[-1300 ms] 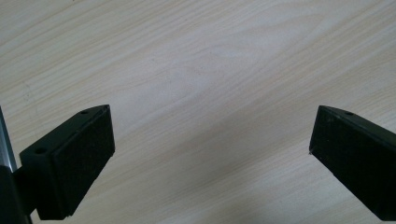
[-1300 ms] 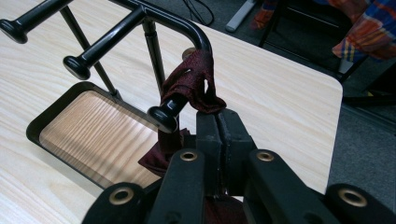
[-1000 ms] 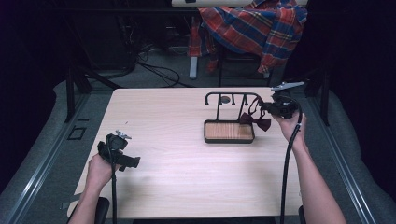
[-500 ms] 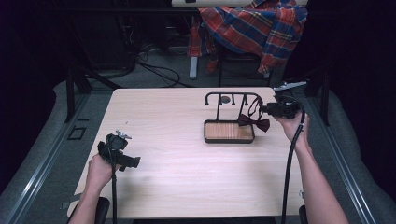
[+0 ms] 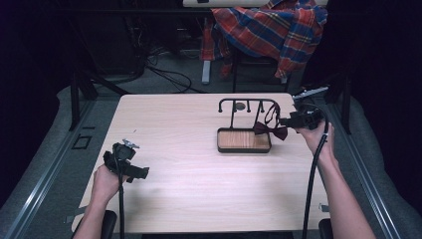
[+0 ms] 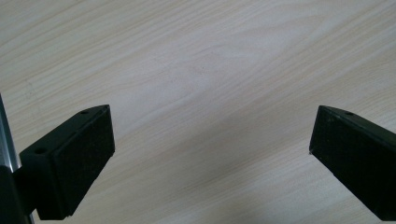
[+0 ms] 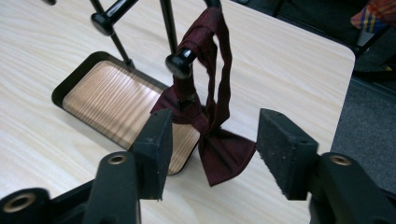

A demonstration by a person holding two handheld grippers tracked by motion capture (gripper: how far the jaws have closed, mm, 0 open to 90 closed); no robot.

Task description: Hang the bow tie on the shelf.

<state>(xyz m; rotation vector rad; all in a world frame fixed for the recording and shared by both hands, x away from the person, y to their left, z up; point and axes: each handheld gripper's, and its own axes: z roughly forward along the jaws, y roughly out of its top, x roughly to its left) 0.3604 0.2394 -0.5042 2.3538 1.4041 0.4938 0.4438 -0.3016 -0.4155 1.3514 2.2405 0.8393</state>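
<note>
- Bow tie (image 7: 219, 144), dark red, hung by its band from a hook of the black rack (image 5: 247, 103) near the desk's far right corner; the bow part dangled low at the right rim of the tray (image 5: 244, 148), partly past it.
- Right gripper (image 7: 212, 149) was at the tie, jaws apart w/ the bow between them; neither pad looked pressed on the cloth, so no grip as far as the right gripper view showed.
- In the high view the right gripper (image 5: 291, 121) sat just right of the rack, near the desk's (image 5: 189, 184) right edge, tips at the bow (image 5: 270, 130).
- Left gripper (image 5: 130, 167) was near the front left corner, well apart from the rack, jaws wide & holding nothing; the left gripper view had bare wood between them.
- Progress, my read: tie was on its hook and the jaws were off it, so either hanging was done or a pick-off hadn't begun; can't tell which.
- If hanging: basically finished, just back the right gripper away w/o snagging the band.
- If removing: all left to do — close on the bow, lift the band over the hook's knob (image 7: 180, 63).
- Tray: wood-lined, black rim, the rack's base; nothing lay flat in it. The other hooks looked bare.
</note>
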